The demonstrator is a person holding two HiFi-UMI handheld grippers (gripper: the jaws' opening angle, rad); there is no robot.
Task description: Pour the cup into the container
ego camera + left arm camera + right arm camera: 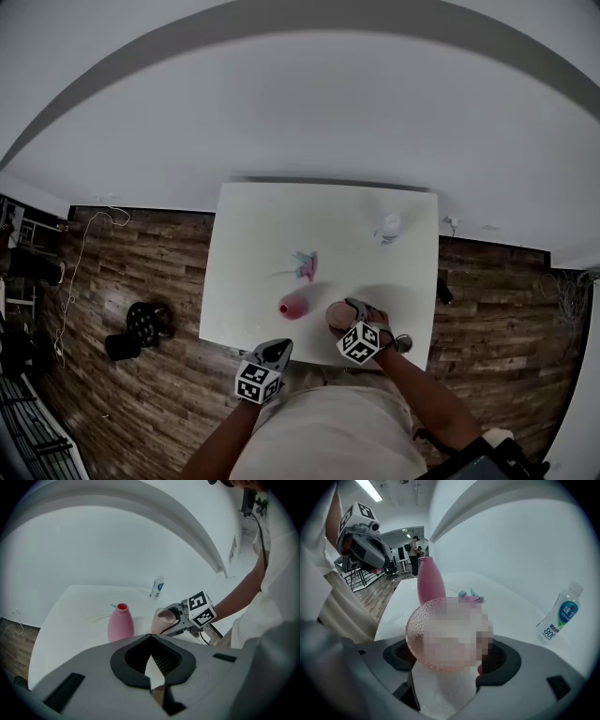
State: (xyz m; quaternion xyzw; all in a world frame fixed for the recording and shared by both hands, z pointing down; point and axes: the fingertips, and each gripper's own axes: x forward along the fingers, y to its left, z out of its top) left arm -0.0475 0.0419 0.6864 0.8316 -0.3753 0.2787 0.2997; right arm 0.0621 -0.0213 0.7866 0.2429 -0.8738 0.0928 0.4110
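This looks like a work room in an office or a lab, not a home. A plain white table [244, 281] is set against a big bare white wall [309, 112] on a floor of dark wood planks [141, 272]. A loose cable [80, 253] is seen on the floor. Farther off, long ceiling lights [368, 489], desks and chairs [396, 566] and a standing person [414, 555] can be made out

Pink bottle [121, 623], pink dimpled cup [162, 621], white table [272, 239], brown wood-grain floor [141, 267].
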